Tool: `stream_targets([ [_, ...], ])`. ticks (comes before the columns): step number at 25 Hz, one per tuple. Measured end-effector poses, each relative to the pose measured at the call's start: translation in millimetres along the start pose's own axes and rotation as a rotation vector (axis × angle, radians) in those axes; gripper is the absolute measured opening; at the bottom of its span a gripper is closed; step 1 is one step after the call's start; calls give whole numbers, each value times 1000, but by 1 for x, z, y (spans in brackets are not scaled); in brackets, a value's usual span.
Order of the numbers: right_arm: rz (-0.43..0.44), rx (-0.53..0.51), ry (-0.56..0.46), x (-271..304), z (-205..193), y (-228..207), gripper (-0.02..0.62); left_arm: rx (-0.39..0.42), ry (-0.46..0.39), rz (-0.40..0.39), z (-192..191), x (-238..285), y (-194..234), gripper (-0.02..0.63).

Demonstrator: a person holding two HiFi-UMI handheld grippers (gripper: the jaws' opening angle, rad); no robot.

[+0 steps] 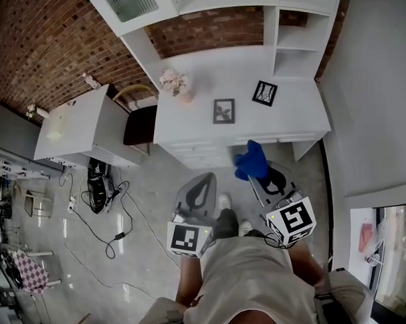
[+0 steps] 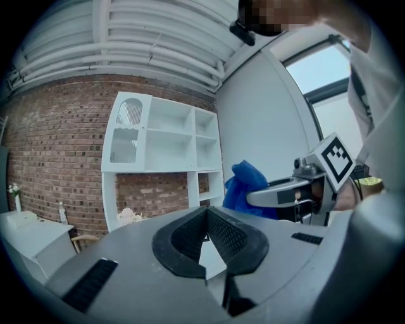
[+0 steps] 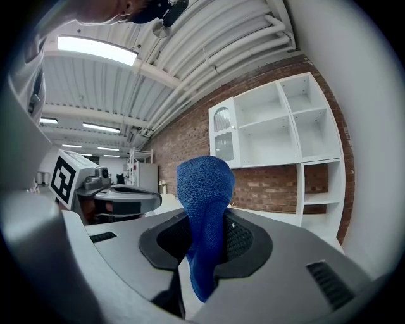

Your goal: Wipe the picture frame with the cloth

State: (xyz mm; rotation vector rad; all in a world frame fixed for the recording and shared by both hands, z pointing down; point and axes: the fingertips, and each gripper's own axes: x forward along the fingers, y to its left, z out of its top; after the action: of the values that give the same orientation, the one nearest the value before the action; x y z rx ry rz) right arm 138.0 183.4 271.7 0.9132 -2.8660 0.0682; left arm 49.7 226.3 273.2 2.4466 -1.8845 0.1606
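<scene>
Picture frame [image 1: 224,111], dark-edged and holding a small dark picture, stands near the front edge of the white desk [image 1: 191,121], in the middle of it. A second frame [image 1: 264,93], also dark-edged, stands farther back and to the right, tilted, well apart from the first. What either picture shows is too small to make out. A bunch of pale pink flowers [image 1: 175,80] sits toward the desk's left back corner. A white shelf unit [image 1: 294,35] rises at the desk's back against a red brick wall [image 1: 41,46].

The blue cloth [image 1: 251,160] is off the desk, in front of its drawers and above the floor, touching neither frame. The right gripper [image 3: 205,235] has its jaws clamped on it: in the right gripper view the cloth stands up in a rounded fold above the black ribbed pads and hangs down below them. The left gripper [image 2: 206,215] is beside it to the left and lower; its jaws meet at the tips with nothing between them, only a bare triangular gap behind the tips.

Each gripper carries a cube with black-and-white square markers, the left cube [image 1: 189,238] and the right cube [image 1: 292,221]; these patterns are the only print that can be read.

Black cables [image 1: 108,208] trail over the grey floor to the left, near a low white cabinet [image 1: 78,127].
</scene>
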Motion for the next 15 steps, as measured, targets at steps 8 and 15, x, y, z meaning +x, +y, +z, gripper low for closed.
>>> stream_targets([
  [8, -53, -5, 10, 45, 2, -22, 91, -3, -11, -62, -3, 45, 37, 3],
  [15, -104, -2, 31, 88, 0, -39, 91, -7, -9, -119, -7, 81, 73, 2],
])
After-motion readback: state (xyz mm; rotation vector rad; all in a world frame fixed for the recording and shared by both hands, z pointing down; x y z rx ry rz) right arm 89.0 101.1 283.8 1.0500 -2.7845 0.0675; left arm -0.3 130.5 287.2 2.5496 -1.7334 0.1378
